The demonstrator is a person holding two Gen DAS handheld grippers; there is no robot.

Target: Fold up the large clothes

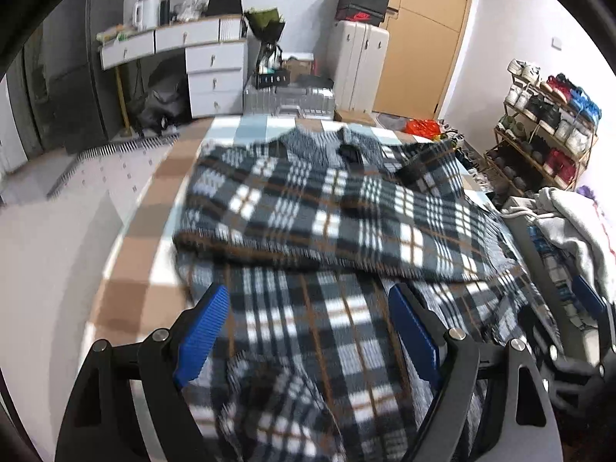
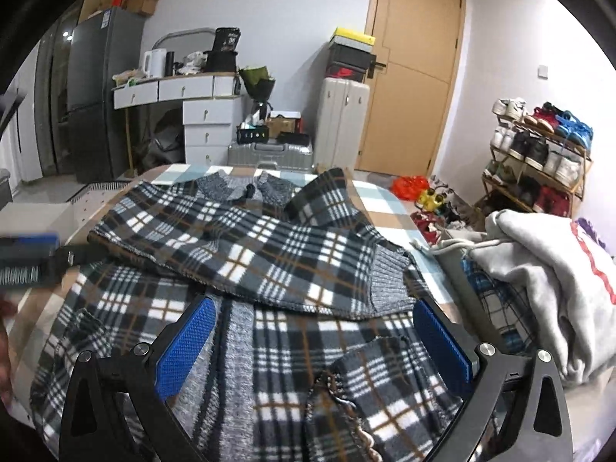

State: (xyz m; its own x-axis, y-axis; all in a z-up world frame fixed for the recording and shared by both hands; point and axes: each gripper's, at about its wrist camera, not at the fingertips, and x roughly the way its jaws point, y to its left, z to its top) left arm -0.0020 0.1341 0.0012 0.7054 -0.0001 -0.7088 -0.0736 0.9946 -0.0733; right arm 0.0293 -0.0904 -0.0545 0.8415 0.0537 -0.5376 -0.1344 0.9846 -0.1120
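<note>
Checked brown, white and pale-blue bedding [image 2: 389,200] is carrying one blue-grey plaid fleece garment [image 2: 246,246], partly folded; both the left gripper [image 1: 308,331] and right gripper [image 2: 313,338] are gaping wide, apparently gripping nothing.

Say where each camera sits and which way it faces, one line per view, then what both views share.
Left wrist: on the left gripper, angled down over the plaid garment toward the white desk; its open blue fingers show.
Right wrist: on the right gripper, same way; open fingers, the left gripper at the left edge.
Shared: garment, door, shoe rack, grey hoodie.
</note>
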